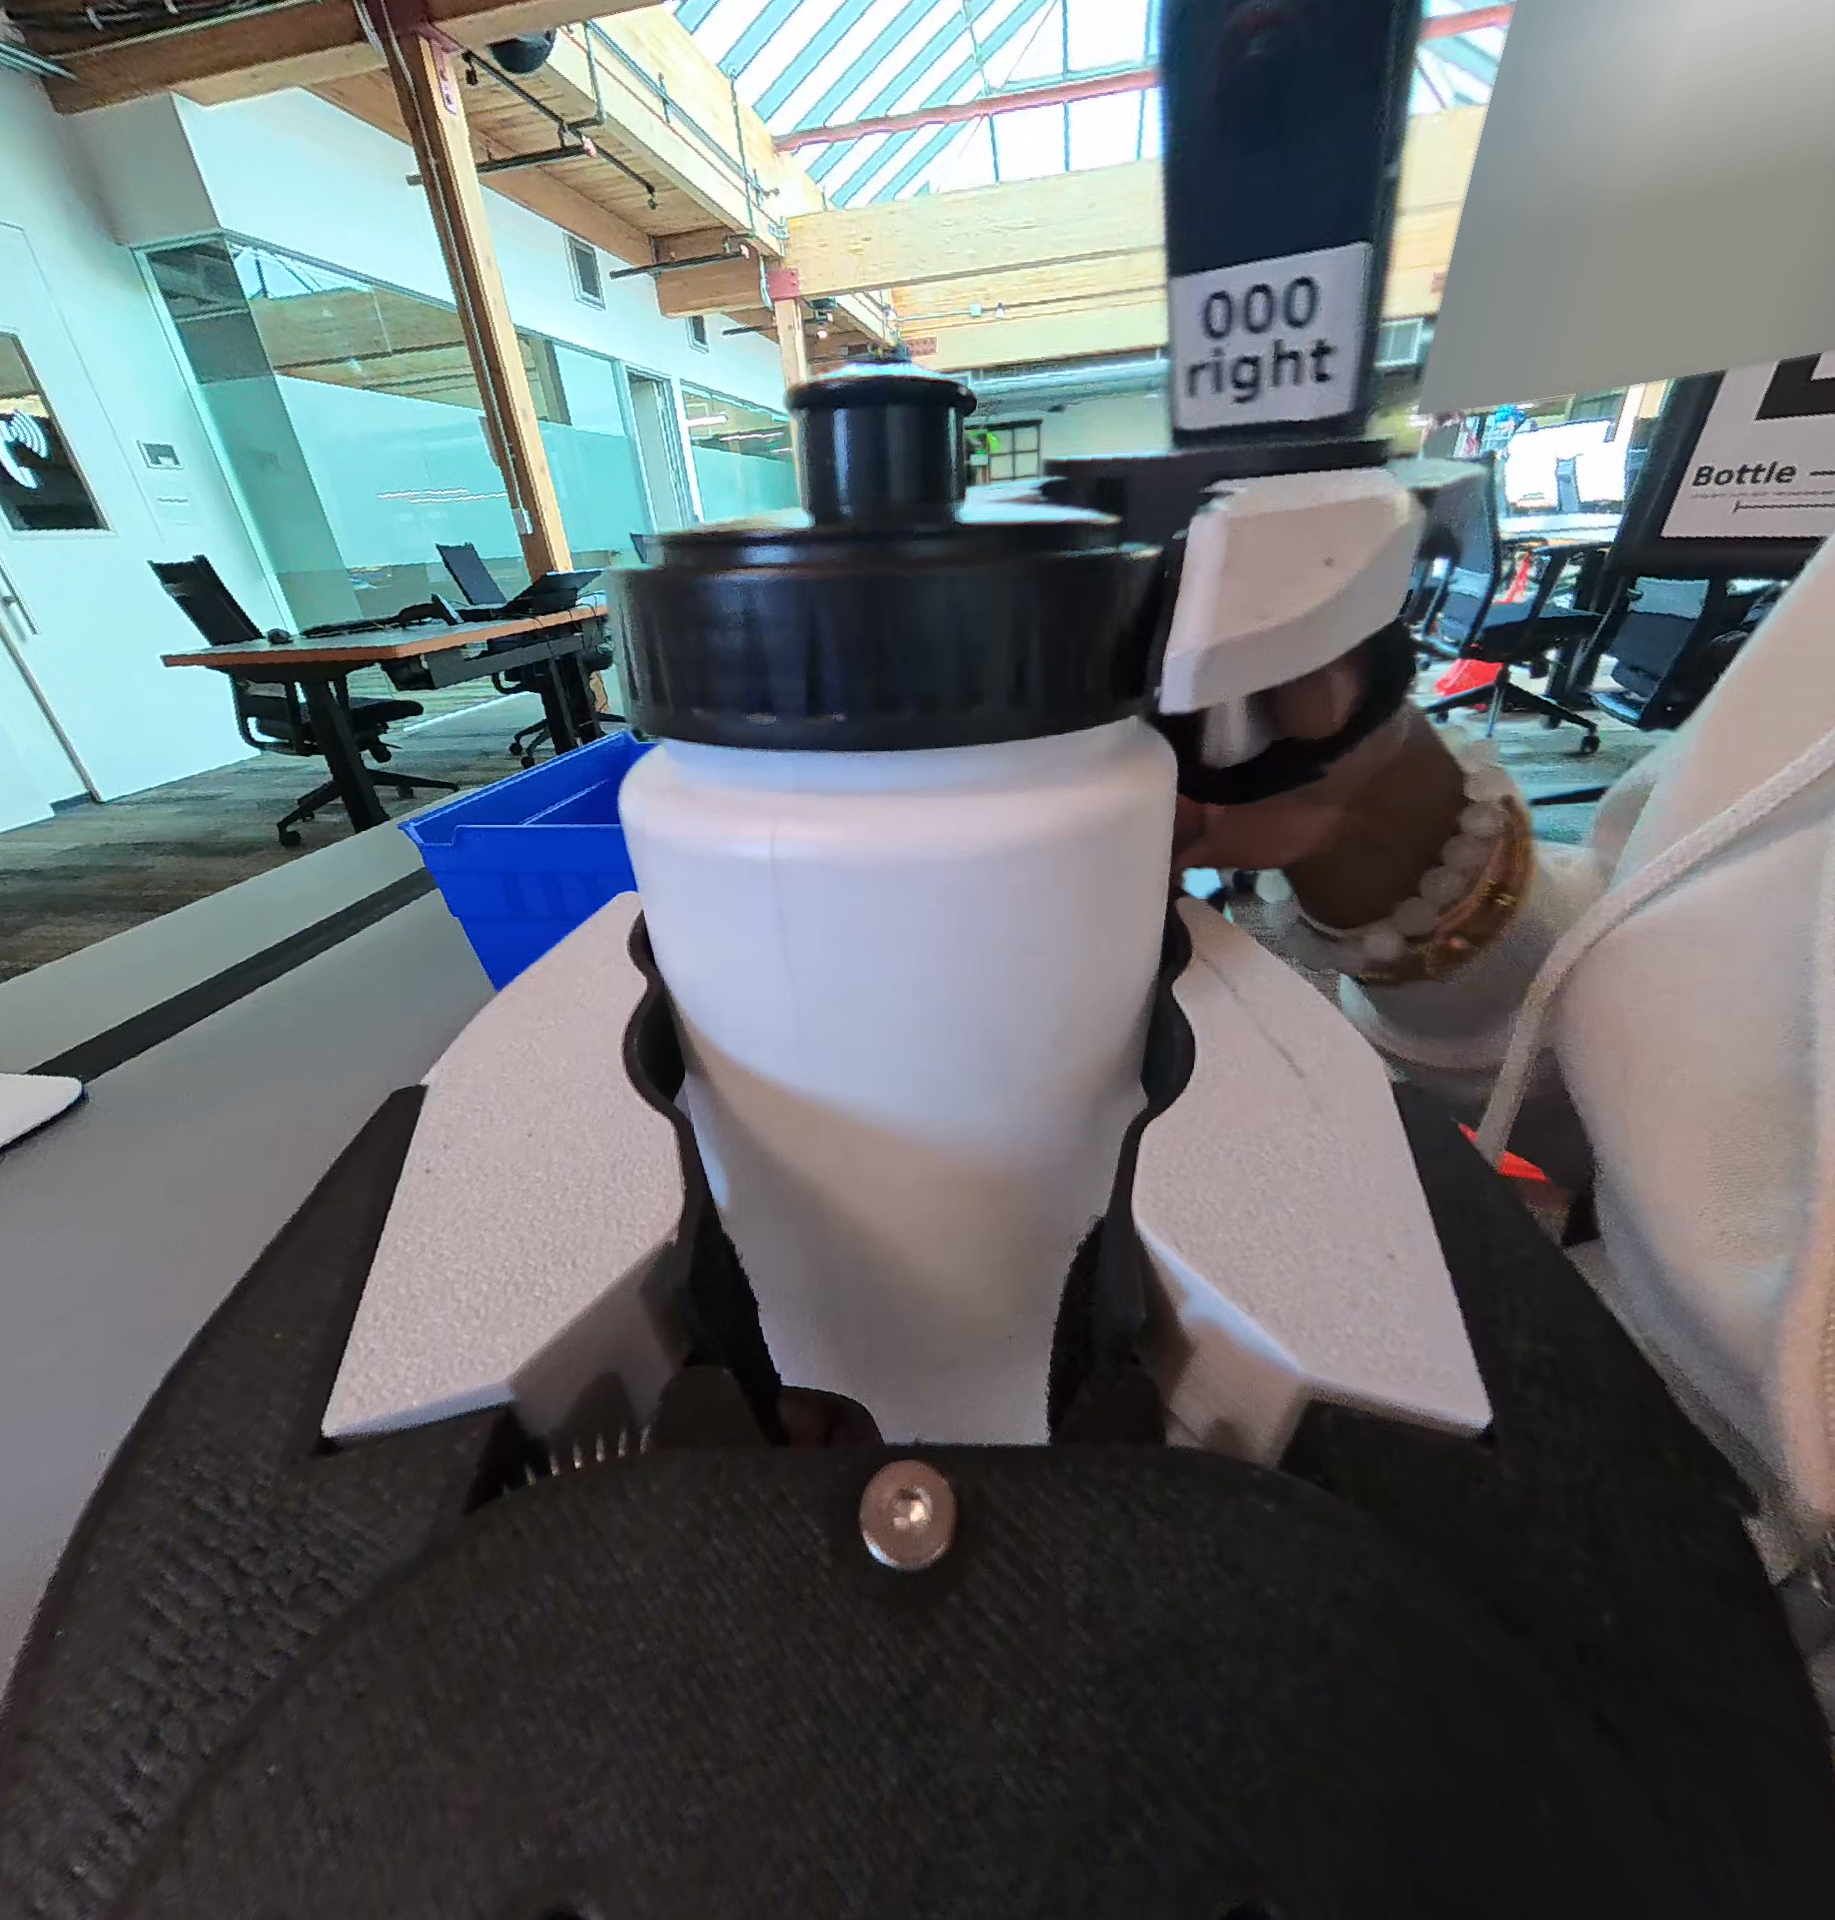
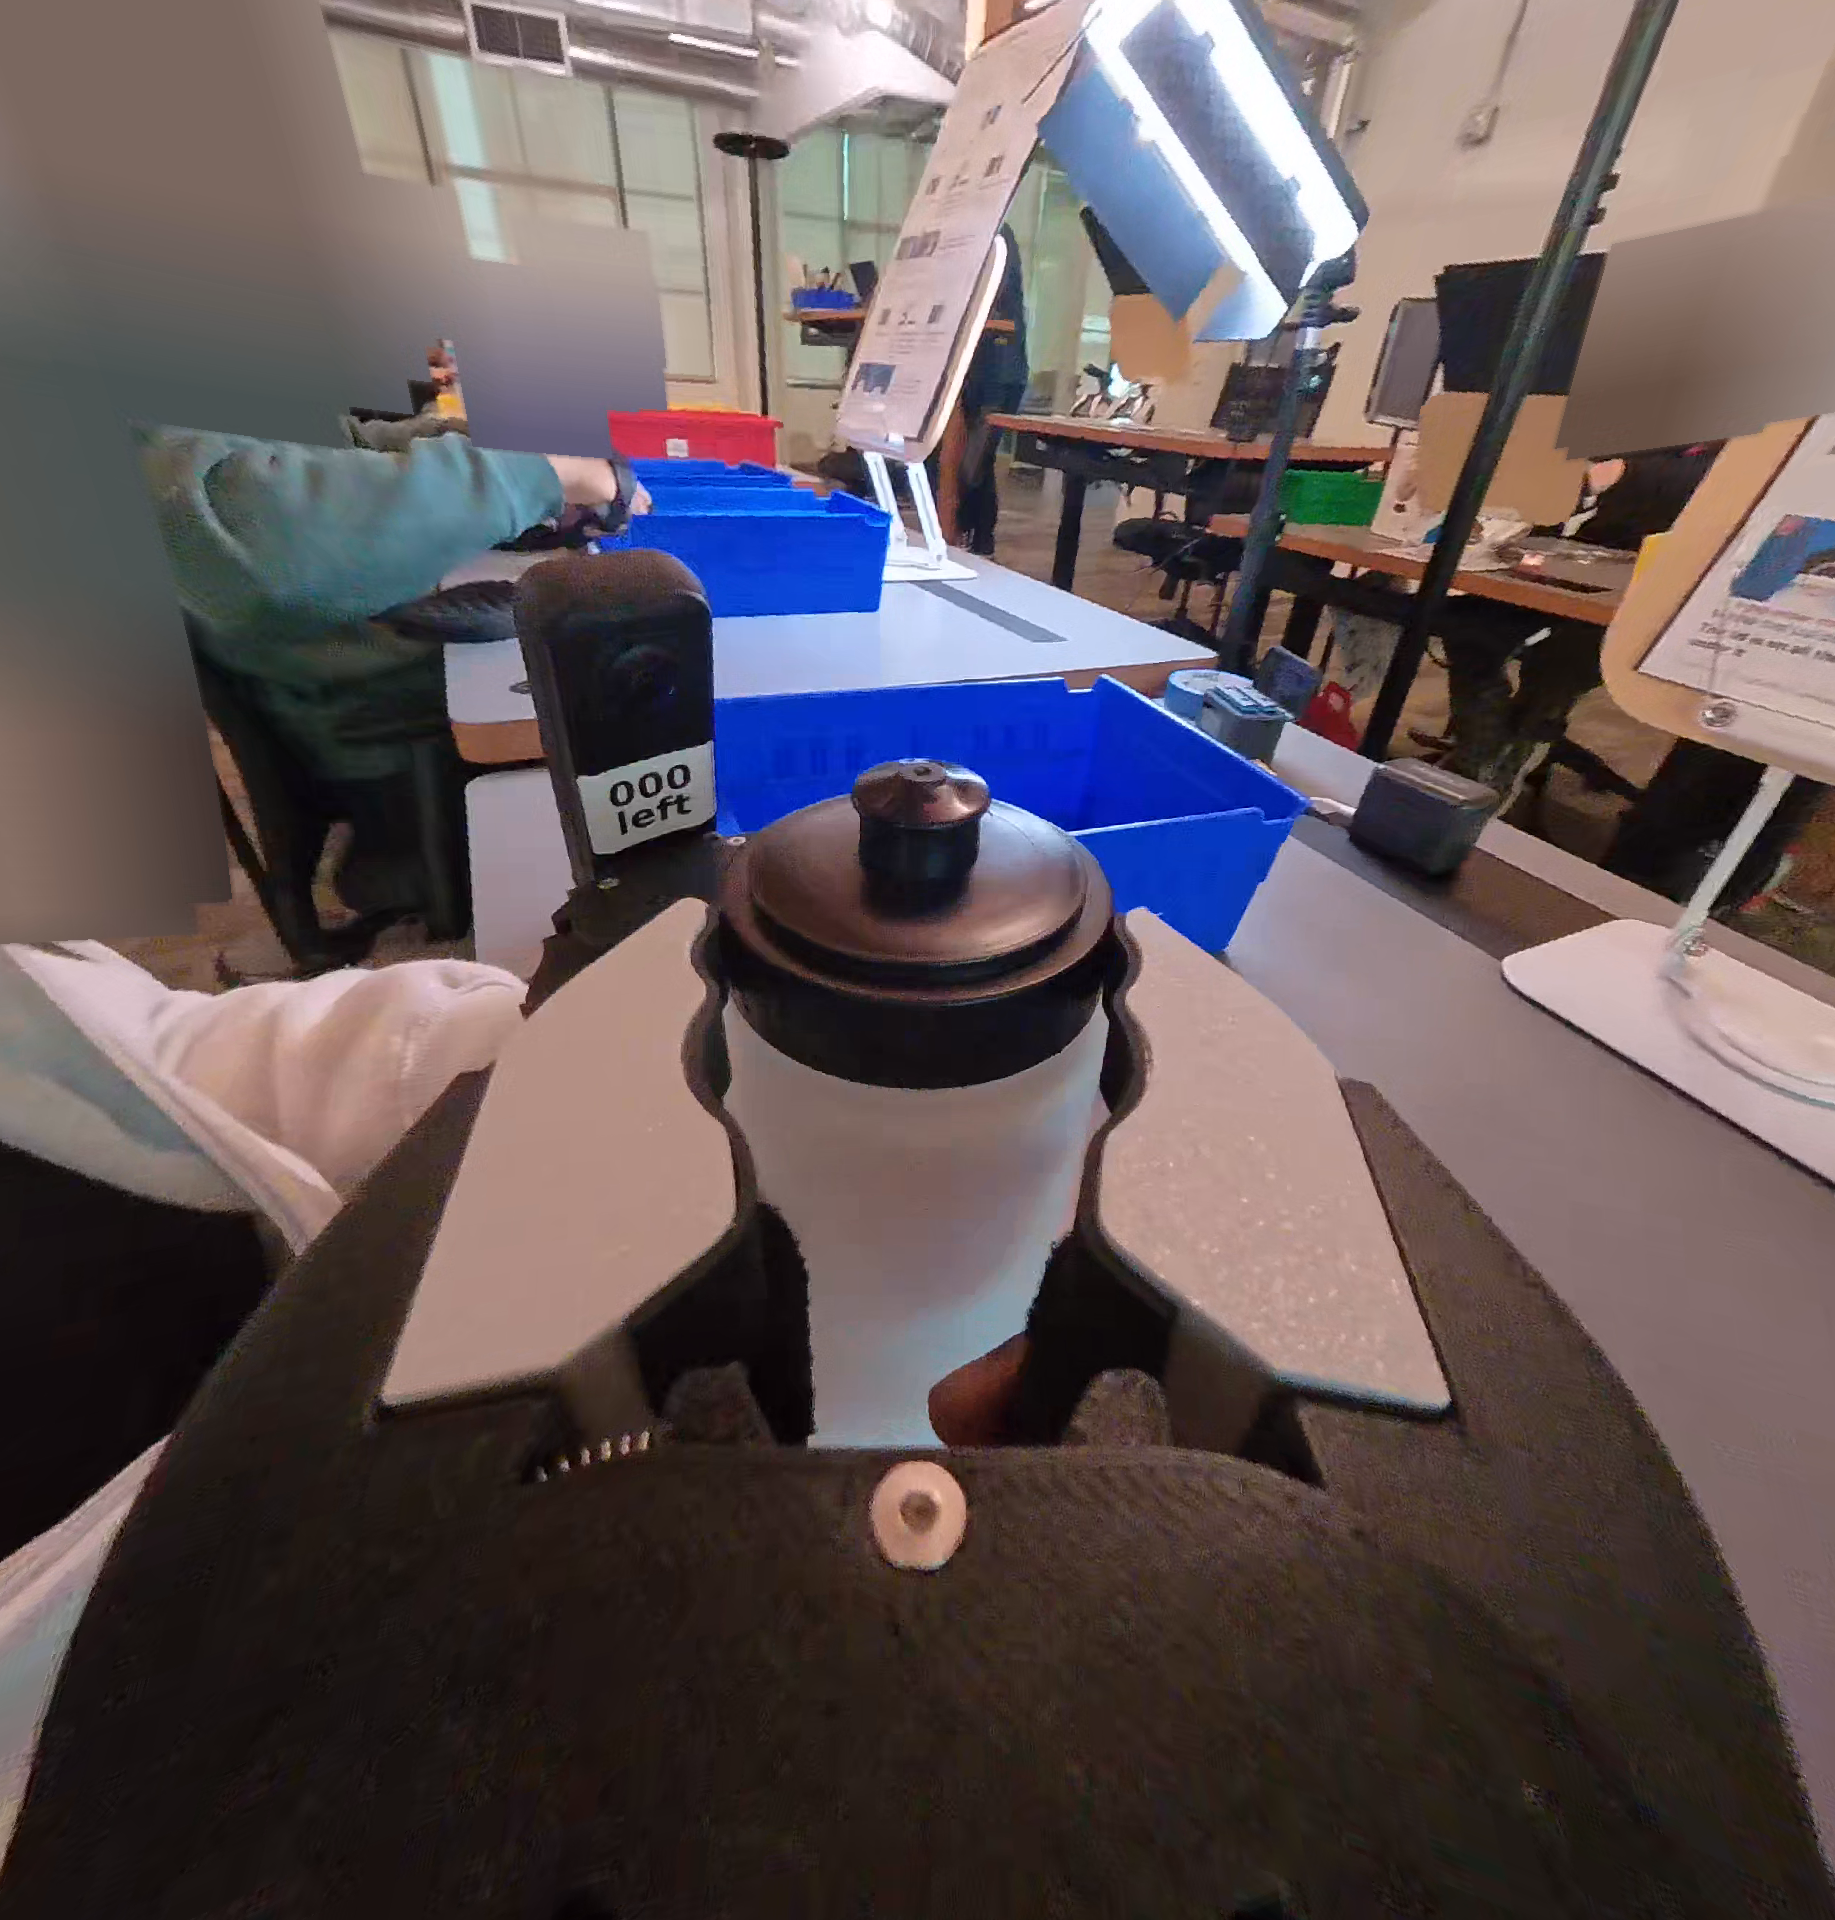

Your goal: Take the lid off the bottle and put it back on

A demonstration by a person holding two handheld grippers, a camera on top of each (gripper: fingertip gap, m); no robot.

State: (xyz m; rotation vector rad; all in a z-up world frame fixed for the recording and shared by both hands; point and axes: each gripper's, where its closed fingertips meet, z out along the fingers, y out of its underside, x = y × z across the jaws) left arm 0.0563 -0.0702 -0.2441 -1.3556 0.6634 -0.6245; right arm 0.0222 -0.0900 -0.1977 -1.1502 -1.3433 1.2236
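Bottle [image 1: 897, 966] grip shows left; lid [image 2: 913, 961] clamp shows right.

bottle [image 1: 897, 966]: matt white plastic, smooth
lid [image 2: 913, 951]: glossy black plastic (ribbed rim)
left claw [image 1: 908, 1029]: grainy white plates, rough black body
bin [image 2: 1152, 790]: shiny blue plastic
worktop [image 2: 1515, 1195]: smooth matt grey
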